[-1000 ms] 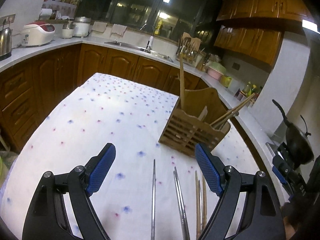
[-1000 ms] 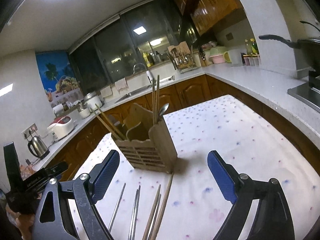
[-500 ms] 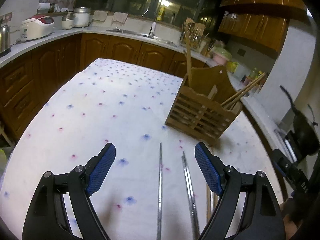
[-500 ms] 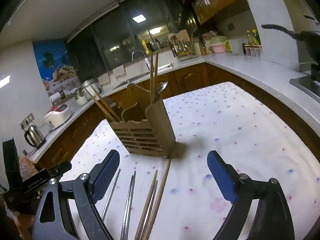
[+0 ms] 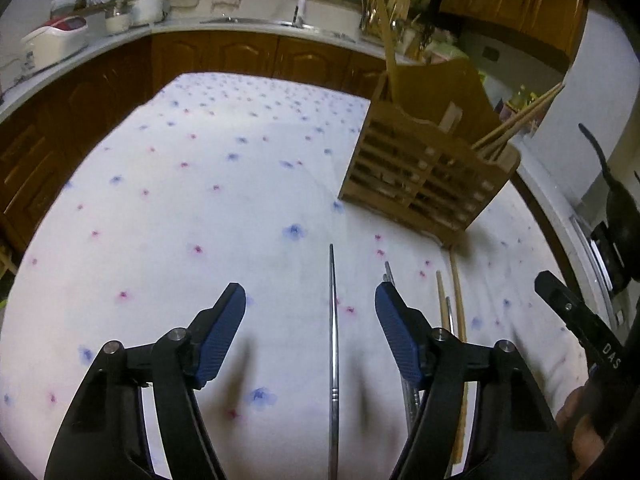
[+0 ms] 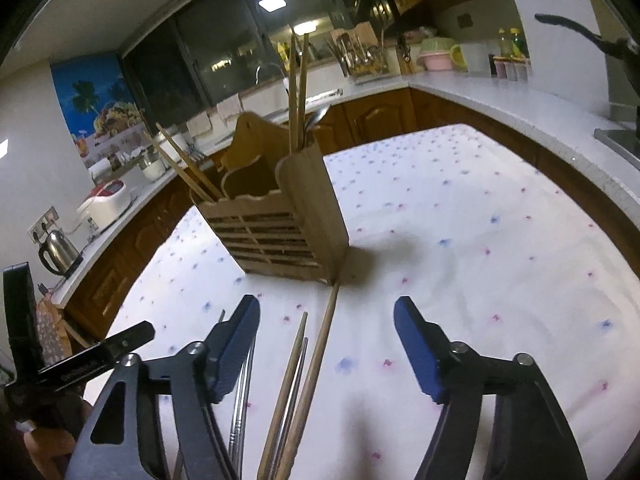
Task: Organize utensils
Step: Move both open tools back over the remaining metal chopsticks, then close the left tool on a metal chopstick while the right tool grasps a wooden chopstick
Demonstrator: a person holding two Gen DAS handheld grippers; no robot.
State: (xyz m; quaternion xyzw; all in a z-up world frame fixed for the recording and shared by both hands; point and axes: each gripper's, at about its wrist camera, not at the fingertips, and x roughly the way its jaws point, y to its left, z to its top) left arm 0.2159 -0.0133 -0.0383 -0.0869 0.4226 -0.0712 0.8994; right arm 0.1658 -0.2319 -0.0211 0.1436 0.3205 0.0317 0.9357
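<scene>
The left gripper (image 5: 310, 332) has been lowered toward the tabletop (image 5: 180, 208) over the last second, its jaws released and straddling a single metal chopstick (image 5: 332, 320), so a pickup is judged imminent. Further right, wooden chopsticks (image 6: 316, 360) lie loose before the wooden utensil holder (image 6: 280, 224). The right gripper (image 6: 326, 346) hovers above them, jaws likewise released and empty.

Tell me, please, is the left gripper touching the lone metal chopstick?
Apart: in the left wrist view, bare cloth separates the metal chopstick from both fingers of the left gripper.
</scene>
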